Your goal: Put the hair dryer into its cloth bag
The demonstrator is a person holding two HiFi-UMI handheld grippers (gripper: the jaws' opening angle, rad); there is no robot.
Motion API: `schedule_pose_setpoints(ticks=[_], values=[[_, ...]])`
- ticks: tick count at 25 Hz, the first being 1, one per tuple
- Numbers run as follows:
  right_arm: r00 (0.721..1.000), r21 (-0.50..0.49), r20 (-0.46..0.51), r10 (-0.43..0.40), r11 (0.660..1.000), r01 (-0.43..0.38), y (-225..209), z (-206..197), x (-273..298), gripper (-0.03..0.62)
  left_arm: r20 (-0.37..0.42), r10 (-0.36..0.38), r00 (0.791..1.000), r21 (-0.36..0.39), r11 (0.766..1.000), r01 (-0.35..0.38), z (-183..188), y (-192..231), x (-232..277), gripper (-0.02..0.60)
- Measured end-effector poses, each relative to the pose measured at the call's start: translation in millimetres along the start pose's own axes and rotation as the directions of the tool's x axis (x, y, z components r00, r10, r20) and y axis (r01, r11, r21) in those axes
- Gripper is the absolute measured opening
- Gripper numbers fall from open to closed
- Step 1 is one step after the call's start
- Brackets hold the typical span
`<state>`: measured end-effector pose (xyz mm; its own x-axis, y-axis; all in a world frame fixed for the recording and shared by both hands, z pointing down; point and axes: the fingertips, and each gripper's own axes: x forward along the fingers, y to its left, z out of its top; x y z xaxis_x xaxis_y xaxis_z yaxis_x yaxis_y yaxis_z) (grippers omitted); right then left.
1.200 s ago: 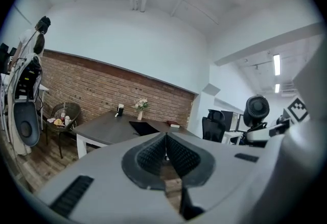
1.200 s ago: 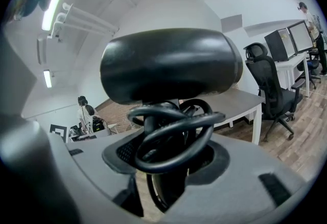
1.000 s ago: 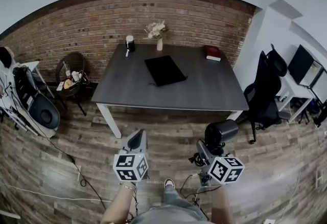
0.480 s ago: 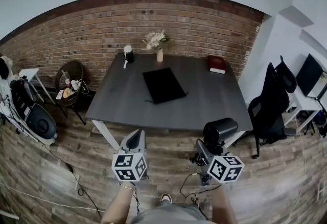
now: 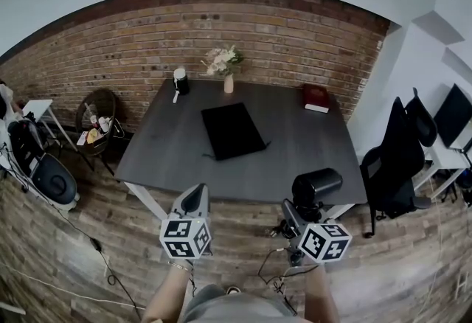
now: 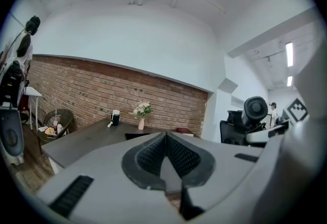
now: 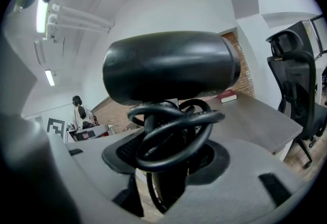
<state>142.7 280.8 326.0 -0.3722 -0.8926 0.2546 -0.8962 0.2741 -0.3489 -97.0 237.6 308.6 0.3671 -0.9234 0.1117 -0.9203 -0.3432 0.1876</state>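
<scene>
Short of the table (image 5: 295, 148), 2 forearms (image 5: 164, 296) extend nearly level: left gripper (image 5: 195, 200) pressed closed, empty; right gripper (image 5: 293, 212) clamps the hair dryer (image 5: 317, 186) by its handle.

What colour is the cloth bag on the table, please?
Black; the cloth bag shows best in the head view.

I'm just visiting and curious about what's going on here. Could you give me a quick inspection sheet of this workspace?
Surface: dark table, mostly bare.
Job's things: black cloth bag lying flat mid-table; hair dryer held in the air near the table's front edge.
Clutter: flower vase, small dark container and red book along the far edge.
Grippers: left gripper shut, empty; right gripper shut on the hair dryer's handle.
Cables: the dryer's cord coiled round its handle; loose cable on the floor at left.
Surroundings: brick wall behind, office chair at right, wooden floor.
</scene>
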Motion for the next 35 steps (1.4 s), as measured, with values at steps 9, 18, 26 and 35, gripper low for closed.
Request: schedule_pose_setpoints(ticks=[9, 18, 26, 35], values=[[0.999, 0.042, -0.019, -0.039, 0.998, 0.04, -24, -2, 28, 0.232, -0.029, -0.011, 1.0, 0.007, 1.0, 0.011, -3, 7, 36, 0.006], [0.997, 0.029, -0.012, -0.075, 0.997, 0.075, -38, 17, 86, 0.232, -0.023, -0.031, 0.999, -0.025, 0.999, 0.03, 0, 42, 105, 0.006], [0.993, 0.026, 0.006, -0.116, 0.993, 0.116, -42, 56, 157, 0.232, -0.017, -0.088, 0.996, -0.03, 0.996, 0.087, 29, 78, 184, 0.006], [0.987, 0.029, -0.004, -0.161, 0.987, 0.161, -54, 83, 232, 0.232, -0.046, -0.12, 0.992, -0.035, 0.992, 0.118, 39, 119, 260, 0.006]])
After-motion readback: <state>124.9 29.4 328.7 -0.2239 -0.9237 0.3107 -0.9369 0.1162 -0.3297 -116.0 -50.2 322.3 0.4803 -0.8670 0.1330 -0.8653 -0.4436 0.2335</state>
